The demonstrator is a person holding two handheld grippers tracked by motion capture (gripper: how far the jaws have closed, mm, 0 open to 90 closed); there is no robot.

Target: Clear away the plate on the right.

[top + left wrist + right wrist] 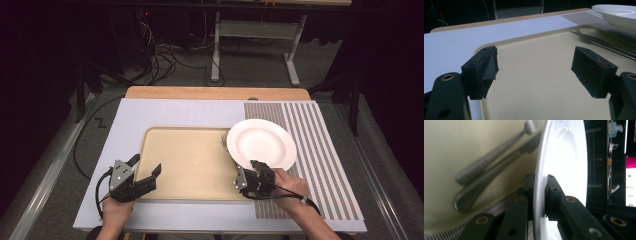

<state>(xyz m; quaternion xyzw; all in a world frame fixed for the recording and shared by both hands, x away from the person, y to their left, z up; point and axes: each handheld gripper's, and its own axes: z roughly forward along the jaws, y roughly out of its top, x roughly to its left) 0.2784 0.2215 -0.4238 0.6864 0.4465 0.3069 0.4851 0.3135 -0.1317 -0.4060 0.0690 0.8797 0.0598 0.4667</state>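
While the right gripper (pixel 254 170) pinches the white plate (pixel 261 143) by its near rim above the tray's (pixel 185 167) right edge, it could tip, slip onto the fork (pixel 584 37); left gripper (pixel 145 172) gapes.

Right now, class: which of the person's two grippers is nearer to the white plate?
Right. The right gripper is clamped on the rim of the white plate, at its near edge. The left gripper is open, apart from it, over the near left corner of the tray.
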